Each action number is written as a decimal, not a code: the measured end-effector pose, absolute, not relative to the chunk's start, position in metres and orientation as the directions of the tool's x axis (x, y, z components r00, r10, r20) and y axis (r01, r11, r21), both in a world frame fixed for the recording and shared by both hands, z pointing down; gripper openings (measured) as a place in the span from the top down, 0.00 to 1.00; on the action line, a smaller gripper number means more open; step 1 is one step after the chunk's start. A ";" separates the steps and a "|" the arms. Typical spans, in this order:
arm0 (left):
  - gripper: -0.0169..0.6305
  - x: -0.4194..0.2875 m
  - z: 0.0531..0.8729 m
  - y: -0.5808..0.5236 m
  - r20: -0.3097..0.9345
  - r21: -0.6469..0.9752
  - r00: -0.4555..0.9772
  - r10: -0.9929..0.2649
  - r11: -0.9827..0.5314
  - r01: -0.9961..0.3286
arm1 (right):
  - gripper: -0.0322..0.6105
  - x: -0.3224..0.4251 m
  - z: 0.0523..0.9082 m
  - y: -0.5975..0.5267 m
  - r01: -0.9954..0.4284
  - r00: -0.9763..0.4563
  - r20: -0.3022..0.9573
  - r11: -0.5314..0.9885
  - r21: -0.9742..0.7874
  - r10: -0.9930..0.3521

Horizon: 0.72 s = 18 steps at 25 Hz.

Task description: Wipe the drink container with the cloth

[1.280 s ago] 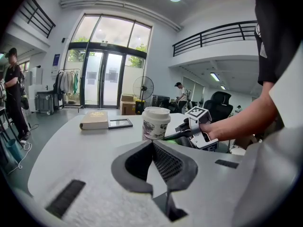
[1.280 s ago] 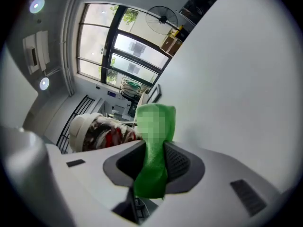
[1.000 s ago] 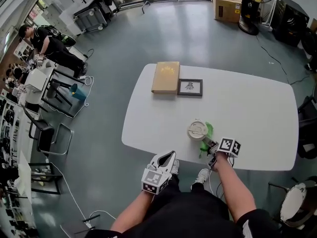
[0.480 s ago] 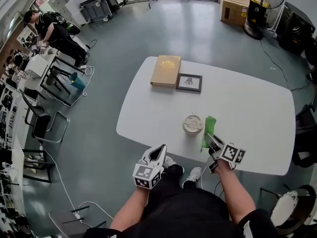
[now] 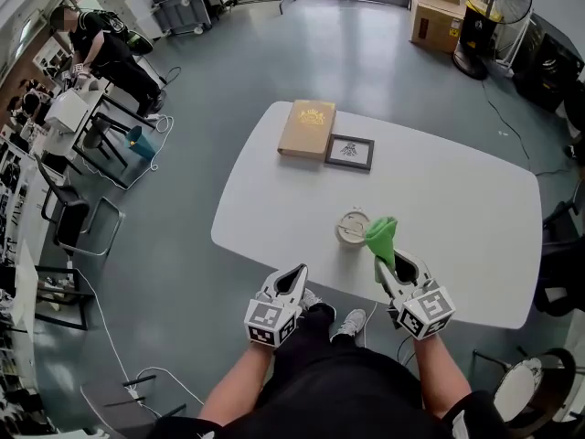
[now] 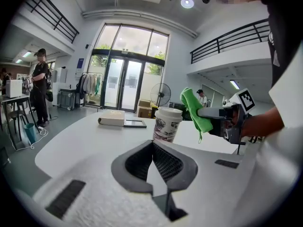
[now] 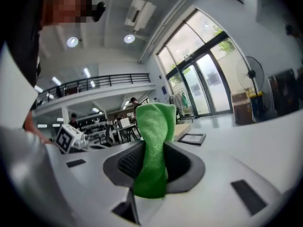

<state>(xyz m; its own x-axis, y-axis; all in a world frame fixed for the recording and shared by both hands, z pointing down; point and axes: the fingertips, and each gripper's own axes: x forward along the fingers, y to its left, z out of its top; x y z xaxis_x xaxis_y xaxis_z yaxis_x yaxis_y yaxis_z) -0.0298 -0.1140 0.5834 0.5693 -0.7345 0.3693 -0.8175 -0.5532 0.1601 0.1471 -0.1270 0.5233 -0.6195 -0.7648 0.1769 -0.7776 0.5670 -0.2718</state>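
Drink container (image 5: 353, 228) stands upright on the white surface (image 5: 457, 199), close to its near edge and about midway along it. It is a paper cup with a printed wall and a pale lid pressed on, so what it holds cannot be seen. In the left gripper view the cup (image 6: 166, 124) rises straight ahead of the left claw (image 6: 152, 145), whose two dark pads meet at their tips with nothing between them. In the head view that left claw (image 5: 294, 277) hangs off the surface, outside the near edge and above the person's legs.

The right claw (image 5: 390, 263) is clamped on a green cloth (image 5: 381, 237). In the right gripper view the cloth (image 7: 154, 126) is pinched between the jaws of the right claw (image 7: 152, 150), with a folded crest standing up past them and a short tail hanging below. The cloth (image 6: 195, 111) is held in the air just beside the container's lid, on its right. Whether cloth and lid touch cannot be told.

A tan book (image 5: 307, 129) lies flat near the far left corner of the surface, with a small black picture frame (image 5: 349, 152) just beside it on the right.
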 end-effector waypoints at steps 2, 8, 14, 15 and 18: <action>0.96 -0.028 0.583 -0.114 0.369 0.157 0.573 -0.732 -0.558 -0.815 | 0.77 0.139 0.520 -0.122 -0.793 -0.607 0.210 0.600 -0.103 -0.766; 0.96 -0.022 0.589 -0.111 0.374 0.163 0.582 -0.722 -0.567 -0.807 | 0.77 0.111 0.526 -0.107 -0.711 -0.595 0.295 0.660 0.242 -0.748; 0.96 -0.025 0.597 -0.111 0.386 0.169 0.581 -0.717 -0.564 -0.808 | 0.77 0.087 0.544 -0.106 -0.553 -0.561 0.375 0.672 0.492 -0.738; 0.96 -0.025 0.598 -0.111 0.389 0.169 0.581 -0.715 -0.565 -0.808 | 0.77 0.084 0.550 -0.105 -0.520 -0.553 0.397 0.676 0.522 -0.733; 0.96 -0.022 0.605 -0.111 0.403 0.170 0.585 -0.704 -0.571 -0.803 | 0.77 0.078 0.571 -0.107 -0.414 -0.523 0.451 0.678 0.608 -0.724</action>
